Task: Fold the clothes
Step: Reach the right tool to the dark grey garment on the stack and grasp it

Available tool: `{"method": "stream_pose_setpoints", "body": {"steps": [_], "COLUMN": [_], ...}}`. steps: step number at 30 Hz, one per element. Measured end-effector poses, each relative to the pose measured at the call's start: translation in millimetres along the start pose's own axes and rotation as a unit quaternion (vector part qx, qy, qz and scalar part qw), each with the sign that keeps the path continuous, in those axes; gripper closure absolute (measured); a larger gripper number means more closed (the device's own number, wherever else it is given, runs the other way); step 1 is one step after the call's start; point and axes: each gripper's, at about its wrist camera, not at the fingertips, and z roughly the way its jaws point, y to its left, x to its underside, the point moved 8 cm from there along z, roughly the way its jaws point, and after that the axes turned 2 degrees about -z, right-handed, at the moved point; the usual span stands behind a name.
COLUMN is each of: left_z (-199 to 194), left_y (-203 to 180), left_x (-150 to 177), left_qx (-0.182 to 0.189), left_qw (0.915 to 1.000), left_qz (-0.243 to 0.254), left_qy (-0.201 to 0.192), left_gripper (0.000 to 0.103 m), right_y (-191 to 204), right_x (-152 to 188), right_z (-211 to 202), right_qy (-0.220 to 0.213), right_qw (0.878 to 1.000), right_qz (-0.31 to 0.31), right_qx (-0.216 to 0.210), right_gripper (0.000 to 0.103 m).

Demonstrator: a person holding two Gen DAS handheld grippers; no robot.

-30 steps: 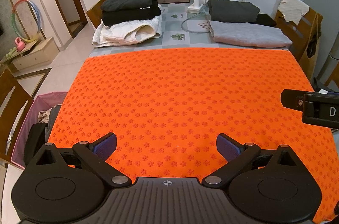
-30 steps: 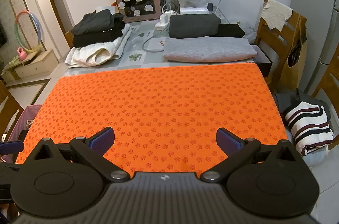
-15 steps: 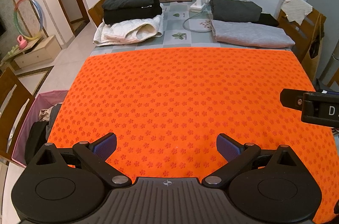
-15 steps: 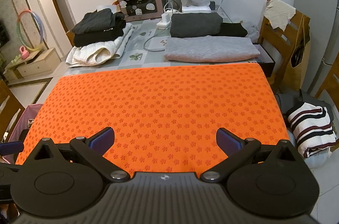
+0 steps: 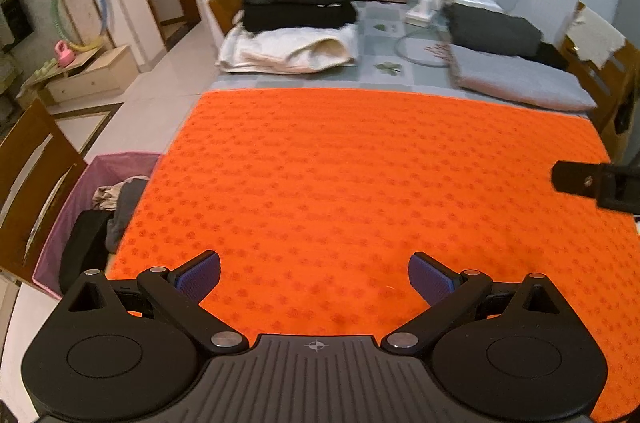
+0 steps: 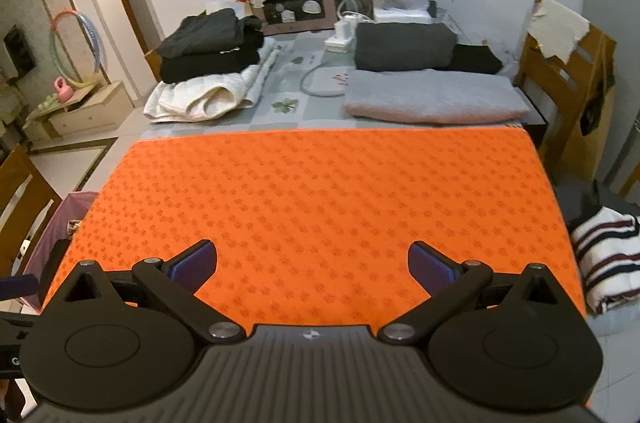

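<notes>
An orange mat (image 5: 360, 175) (image 6: 312, 191) with a small flower print covers the near half of the table, and no garment lies on it. My left gripper (image 5: 315, 275) hovers open over the mat's near edge, nothing between its blue pads. My right gripper (image 6: 312, 265) is open too, over the near edge further right; its finger (image 5: 576, 179) shows at the right of the left wrist view. Unfolded clothes fill a pink basket (image 5: 76, 207) on the floor at the left. A striped garment (image 6: 608, 255) lies low at the right.
At the table's far left a stack of dark clothes sits on a white quilted piece (image 5: 292, 47) (image 6: 200, 95). At the far right are a folded grey garment (image 6: 436, 95) and a dark one (image 6: 404, 45). A power strip (image 6: 340, 39), cable, pink cabinet and wooden chairs surround them.
The left wrist view has swung a little to the left and shows more of the pink basket. The right wrist view has shifted slightly. Both grippers remain open.
</notes>
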Motion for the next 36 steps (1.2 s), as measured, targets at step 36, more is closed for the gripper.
{"method": "stream_pose_setpoints", "body": {"steps": [36], "left_z": [199], "left_y": [144], "left_x": [-93], "left_qx": [-0.007], "left_qw": [0.9997], "left_qz": [0.001], "left_qy": [0.024], "left_gripper": [0.003], "right_y": [152], "right_x": [-276], "right_z": [299], "right_qy": [-0.004], "right_qw": [0.996], "right_qz": [-0.073], "right_qx": [-0.048], "right_gripper": [0.029]}}
